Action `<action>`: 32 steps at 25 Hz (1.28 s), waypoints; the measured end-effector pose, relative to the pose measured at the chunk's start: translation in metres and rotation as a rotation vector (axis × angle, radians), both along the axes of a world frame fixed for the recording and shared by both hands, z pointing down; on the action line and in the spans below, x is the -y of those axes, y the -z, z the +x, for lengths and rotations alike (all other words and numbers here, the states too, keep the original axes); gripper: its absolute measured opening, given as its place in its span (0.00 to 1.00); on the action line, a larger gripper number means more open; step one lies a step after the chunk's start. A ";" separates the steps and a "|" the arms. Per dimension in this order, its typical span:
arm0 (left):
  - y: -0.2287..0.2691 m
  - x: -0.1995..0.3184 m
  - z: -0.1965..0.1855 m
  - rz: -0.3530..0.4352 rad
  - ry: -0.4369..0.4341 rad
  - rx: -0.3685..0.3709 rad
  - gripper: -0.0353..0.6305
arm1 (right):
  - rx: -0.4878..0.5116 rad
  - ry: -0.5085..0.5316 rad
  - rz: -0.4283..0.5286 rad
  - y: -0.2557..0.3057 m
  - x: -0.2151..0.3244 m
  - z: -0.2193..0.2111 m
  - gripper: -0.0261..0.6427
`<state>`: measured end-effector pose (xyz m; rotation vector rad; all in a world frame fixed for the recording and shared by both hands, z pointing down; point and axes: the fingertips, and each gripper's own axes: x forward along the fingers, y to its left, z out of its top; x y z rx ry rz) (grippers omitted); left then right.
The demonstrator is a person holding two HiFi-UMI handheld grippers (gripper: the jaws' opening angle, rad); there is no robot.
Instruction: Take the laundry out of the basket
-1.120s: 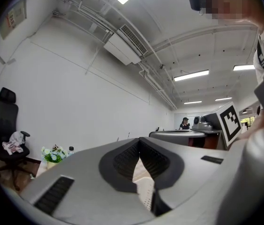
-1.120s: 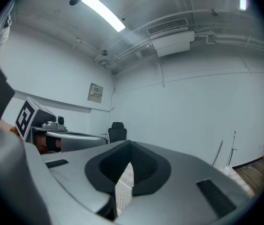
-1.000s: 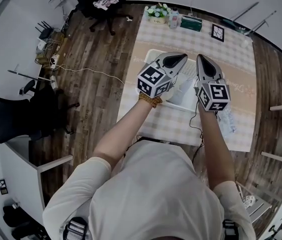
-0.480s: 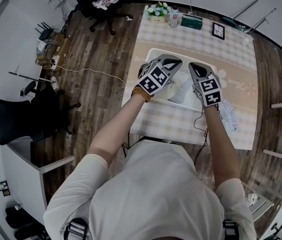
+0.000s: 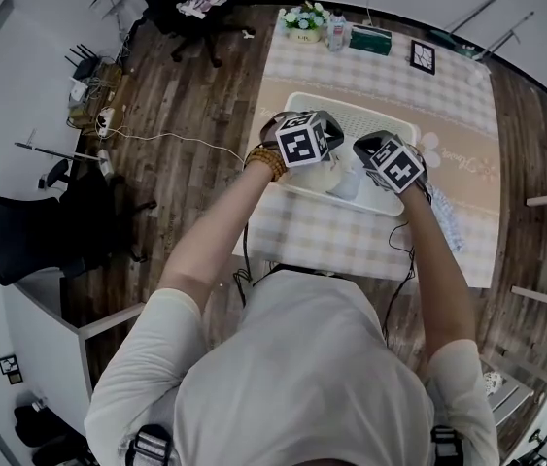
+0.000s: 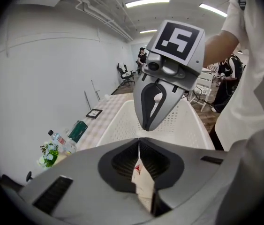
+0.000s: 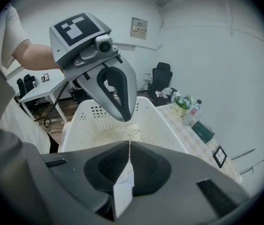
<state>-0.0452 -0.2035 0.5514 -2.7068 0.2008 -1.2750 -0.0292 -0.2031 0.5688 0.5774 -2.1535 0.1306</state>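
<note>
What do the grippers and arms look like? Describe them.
Left gripper and right gripper: grey tapered shells, each bearing a cube with black-and-white square markers. Dark cable hangs by the right forearm. Pale short-sleeved shirt; beaded bracelet on left wrist.

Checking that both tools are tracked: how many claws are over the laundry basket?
2. The left claw hangs over the left half of the basket, and the right claw over its right half. Both are shut and point down into it. None seems hidden.

White basket (image 5: 365,116), beige checked tablecloth (image 5: 336,243)
</note>
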 end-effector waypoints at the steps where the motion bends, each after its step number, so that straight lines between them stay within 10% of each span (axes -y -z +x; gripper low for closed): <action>1: -0.004 -0.001 -0.001 -0.006 -0.019 0.024 0.12 | -0.013 0.018 -0.018 -0.005 -0.003 -0.001 0.08; 5: -0.024 -0.003 -0.006 -0.033 -0.105 0.130 0.16 | -0.059 0.085 -0.070 -0.026 -0.007 -0.005 0.10; 17: -0.117 -0.019 -0.013 -0.197 -0.290 0.426 0.48 | -0.142 0.202 -0.246 -0.107 -0.010 -0.015 0.58; 32: -0.214 -0.022 -0.032 -0.345 -0.332 0.613 0.59 | -0.196 0.281 -0.392 -0.207 -0.016 -0.028 0.60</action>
